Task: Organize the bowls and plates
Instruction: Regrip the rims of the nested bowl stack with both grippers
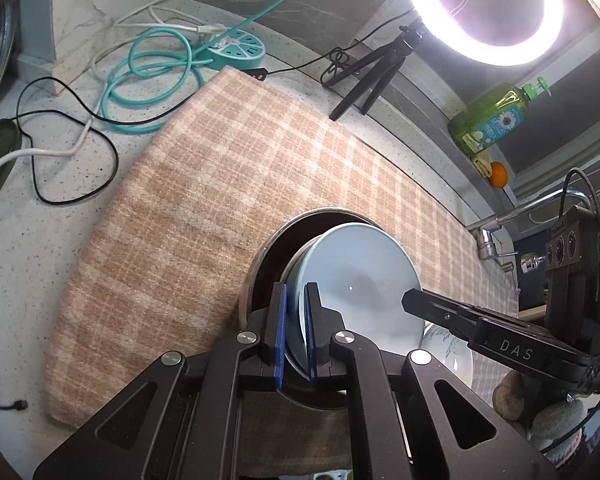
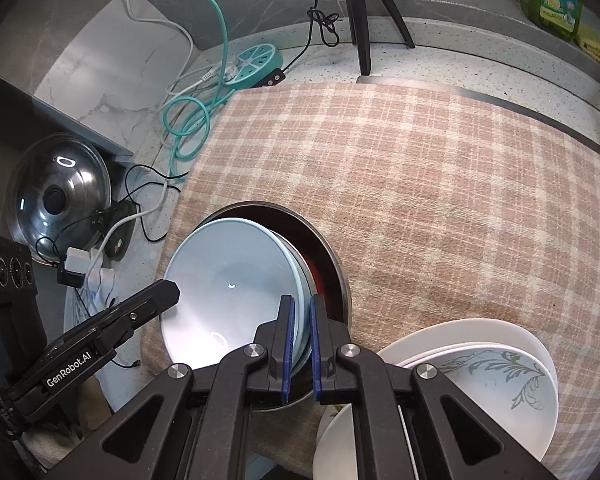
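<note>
White plates [image 2: 480,368] beside blue plate [image 2: 228,272]

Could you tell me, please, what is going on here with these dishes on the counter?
A person holds a gripper in each hand, and both are clamped on the rim of a light blue plate, at opposite sides: the left gripper and the right gripper. The plate sits tilted in a dark metal-rimmed pan on a checked cloth. A stack of white plates, the top one with a grey leaf pattern, waits beside it.
</note>
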`<state>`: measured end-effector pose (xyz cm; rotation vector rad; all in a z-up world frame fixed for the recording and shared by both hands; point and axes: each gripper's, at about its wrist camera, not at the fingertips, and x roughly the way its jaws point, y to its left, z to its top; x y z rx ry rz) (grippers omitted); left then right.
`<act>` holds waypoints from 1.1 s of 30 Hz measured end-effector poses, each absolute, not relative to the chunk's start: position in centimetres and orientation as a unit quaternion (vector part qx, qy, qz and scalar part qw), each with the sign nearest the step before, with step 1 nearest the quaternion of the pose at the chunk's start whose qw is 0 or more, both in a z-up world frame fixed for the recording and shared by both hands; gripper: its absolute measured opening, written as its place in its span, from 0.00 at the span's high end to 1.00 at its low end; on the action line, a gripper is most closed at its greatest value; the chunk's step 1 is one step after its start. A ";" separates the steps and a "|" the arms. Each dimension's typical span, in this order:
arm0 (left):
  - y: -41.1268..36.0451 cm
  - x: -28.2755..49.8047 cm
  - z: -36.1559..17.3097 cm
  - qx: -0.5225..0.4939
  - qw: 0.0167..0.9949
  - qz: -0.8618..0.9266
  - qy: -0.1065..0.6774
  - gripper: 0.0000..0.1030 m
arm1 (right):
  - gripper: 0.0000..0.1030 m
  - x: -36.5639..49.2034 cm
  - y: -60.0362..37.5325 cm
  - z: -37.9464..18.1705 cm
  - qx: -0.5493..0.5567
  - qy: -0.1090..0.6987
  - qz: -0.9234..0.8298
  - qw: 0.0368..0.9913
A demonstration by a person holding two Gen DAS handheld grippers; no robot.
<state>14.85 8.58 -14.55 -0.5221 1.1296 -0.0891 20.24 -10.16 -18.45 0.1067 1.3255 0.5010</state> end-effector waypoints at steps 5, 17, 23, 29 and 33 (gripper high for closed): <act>8.5 15.0 -14.6 -0.240 0.814 -0.040 0.528 0.94 | 0.93 20.3 -10.2 -18.4 0.049 0.607 0.231 0.759; 8.5 15.1 -15.1 -0.245 0.806 -0.045 0.536 0.91 | 0.90 20.4 -10.1 -18.4 0.046 0.608 0.239 0.755; 8.7 14.6 -14.7 -0.245 0.809 -0.045 0.533 0.90 | 0.85 20.0 -10.5 -17.9 0.048 0.606 0.244 0.756; 9.3 13.9 -13.2 -0.247 0.819 -0.045 0.515 0.90 | 0.84 19.6 -11.3 -16.5 0.062 0.592 0.252 0.763; 9.8 13.0 -12.2 -0.251 0.826 -0.046 0.503 0.90 | 0.81 19.1 -12.2 -15.5 0.079 0.576 0.259 0.771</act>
